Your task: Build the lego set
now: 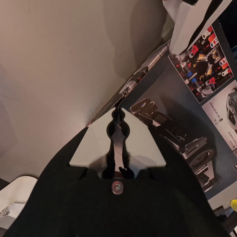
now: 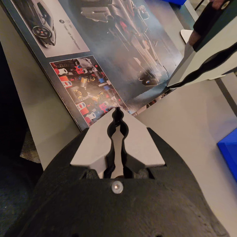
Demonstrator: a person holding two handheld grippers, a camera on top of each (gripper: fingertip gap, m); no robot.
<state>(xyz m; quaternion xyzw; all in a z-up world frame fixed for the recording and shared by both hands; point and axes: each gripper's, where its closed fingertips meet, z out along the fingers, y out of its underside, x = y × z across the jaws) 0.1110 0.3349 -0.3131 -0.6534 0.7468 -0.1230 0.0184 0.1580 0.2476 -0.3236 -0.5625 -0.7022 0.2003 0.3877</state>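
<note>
Claws [image 1: 118,109] [image 2: 118,109] pinching lego box [image 2: 102,44] edge, angled downward

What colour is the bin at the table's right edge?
Bright blue bin; clearest in the right wrist view.

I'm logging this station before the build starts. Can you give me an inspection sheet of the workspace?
Surface: pale grey table, mostly bare near the grippers.
Job's things: lego box still shut, printed face up, tilted with its near edge raised.
Clutter: blue bin at the right edge; yellow object at the frame edge, kind unclear.
Grippers: left gripper shut on one corner of the box; right gripper shut on the box's near edge. Each shows in the other's view.
Cables: nothing seen.
Surroundings: dark floor beside the table; white object low left, unclear.
</note>
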